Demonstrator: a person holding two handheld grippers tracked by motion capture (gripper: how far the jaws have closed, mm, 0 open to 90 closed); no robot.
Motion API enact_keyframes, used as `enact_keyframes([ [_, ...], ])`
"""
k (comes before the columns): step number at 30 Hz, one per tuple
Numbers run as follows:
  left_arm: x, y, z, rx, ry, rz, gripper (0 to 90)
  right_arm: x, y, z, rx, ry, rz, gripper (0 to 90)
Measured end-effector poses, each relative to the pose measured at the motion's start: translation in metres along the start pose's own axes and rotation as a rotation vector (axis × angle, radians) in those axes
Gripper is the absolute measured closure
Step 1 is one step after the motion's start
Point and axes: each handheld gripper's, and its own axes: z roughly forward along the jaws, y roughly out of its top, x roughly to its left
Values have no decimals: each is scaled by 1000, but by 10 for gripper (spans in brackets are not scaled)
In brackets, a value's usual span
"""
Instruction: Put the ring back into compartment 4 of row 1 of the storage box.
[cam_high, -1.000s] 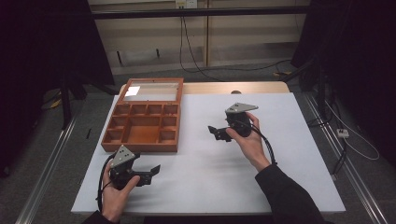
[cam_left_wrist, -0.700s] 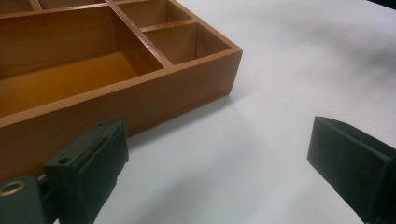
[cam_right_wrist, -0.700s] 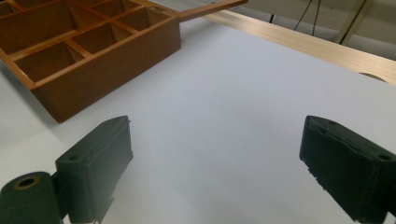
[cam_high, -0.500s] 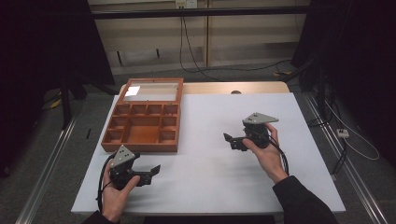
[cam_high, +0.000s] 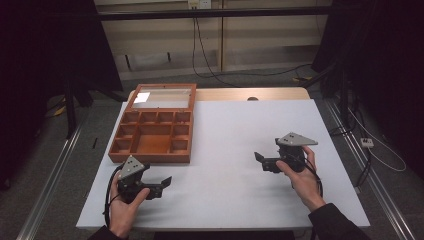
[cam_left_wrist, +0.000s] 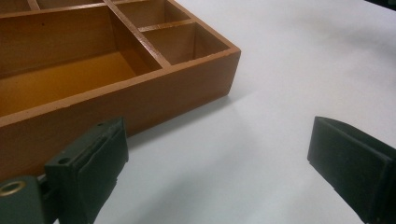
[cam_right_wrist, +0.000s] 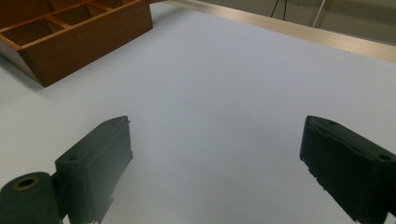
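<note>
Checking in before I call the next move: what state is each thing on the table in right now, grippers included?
Wooden box: lid open and tilted back, compartments look empty.
Left gripper: open, holding nothing, near the box's front corner.
Right gripper: open, holding nothing, over bare table.
Table: white top, bare apart from the box.

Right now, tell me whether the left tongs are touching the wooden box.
Apart. In the left gripper view, bare white table shows between the open left tongs and the wooden box; the high view shows the same gap.
</note>
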Motion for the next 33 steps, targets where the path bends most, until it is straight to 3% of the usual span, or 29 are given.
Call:
enact_keyframes([
  [20,-1,0,-2,-15,1,-11,49,-21,-49,-45,6,-85,81,93],
  [33,-2,0,-3,-19,18,-17,50,-27,-75,-66,4,-129,120,94],
])
